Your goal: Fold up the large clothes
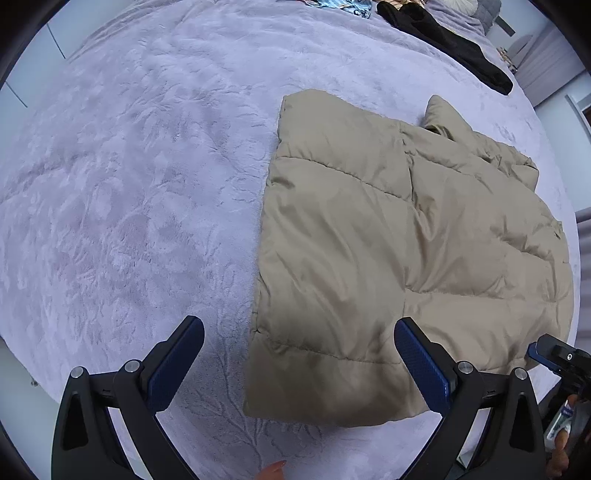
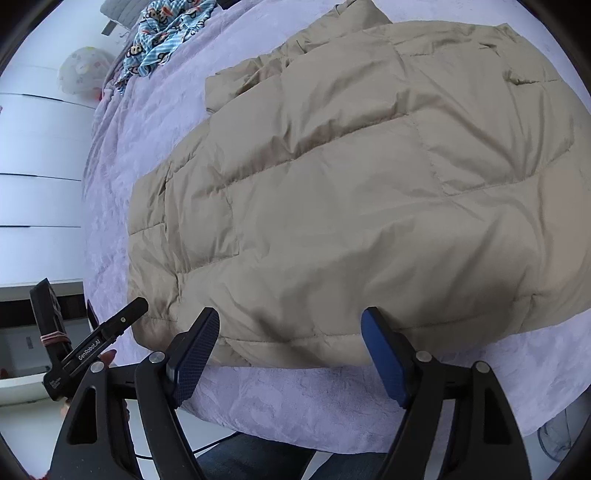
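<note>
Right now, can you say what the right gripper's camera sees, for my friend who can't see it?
A puffy tan jacket lies folded on a fuzzy lilac blanket, filling most of the view. The right gripper hovers open over the jacket's near edge, holding nothing. A blue cartoon-print cloth sits far back.

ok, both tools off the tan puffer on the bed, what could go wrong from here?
1. The tan puffer jacket looks lofty and slick, so the fold may spring open now that the left tool and right tool stand open above it.
2. Its near hem sits close to the bed edge; a tug could slide it off.
3. The collar pokes up, so the next fold may bunch.
</note>
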Tool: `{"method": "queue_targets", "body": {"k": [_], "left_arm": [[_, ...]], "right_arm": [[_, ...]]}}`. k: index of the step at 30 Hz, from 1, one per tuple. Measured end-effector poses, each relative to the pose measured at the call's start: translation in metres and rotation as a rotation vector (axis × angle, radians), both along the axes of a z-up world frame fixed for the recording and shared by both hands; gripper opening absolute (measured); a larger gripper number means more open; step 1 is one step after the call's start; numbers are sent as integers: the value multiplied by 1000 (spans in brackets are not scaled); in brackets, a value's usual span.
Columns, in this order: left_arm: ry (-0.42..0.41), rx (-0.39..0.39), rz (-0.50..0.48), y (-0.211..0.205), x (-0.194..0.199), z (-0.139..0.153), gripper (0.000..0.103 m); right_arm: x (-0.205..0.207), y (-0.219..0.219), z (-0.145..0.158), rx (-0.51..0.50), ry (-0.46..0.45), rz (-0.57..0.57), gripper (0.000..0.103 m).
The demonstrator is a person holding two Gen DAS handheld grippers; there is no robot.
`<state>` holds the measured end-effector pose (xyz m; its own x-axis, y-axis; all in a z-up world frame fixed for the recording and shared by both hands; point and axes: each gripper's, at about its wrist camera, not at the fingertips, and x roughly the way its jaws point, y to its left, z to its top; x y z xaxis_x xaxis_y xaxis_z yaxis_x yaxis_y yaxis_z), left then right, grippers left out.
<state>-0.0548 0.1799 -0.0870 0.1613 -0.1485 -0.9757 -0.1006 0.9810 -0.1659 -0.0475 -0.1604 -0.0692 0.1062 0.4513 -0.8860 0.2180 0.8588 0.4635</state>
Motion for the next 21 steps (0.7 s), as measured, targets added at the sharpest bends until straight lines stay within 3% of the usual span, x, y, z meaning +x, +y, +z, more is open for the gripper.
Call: {"method": "queue_targets", "body": {"k": [2, 3, 9, 14, 18, 21], "left_arm": [[-3, -4, -10, 2, 3, -3, 103], [-9, -3, -17, 4, 6, -4, 103], [-60, -50, -37, 30, 32, -12, 103], [30, -356, -43, 52, 52, -39, 103], [74, -465, -72, 45, 66, -59, 103], [101, -514, -151, 24, 79, -72, 103]], "right_arm": [[0, 2, 0, -9, -1, 5, 90], [0, 3, 0, -19, -8, 9, 102], [-6, 8, -2, -45, -11, 36, 103], [-10, 8, -4, 0, 12, 64, 103], [-13, 7, -4, 13, 19, 61, 103], [-14, 6, -6, 20, 38, 61, 103]]}}
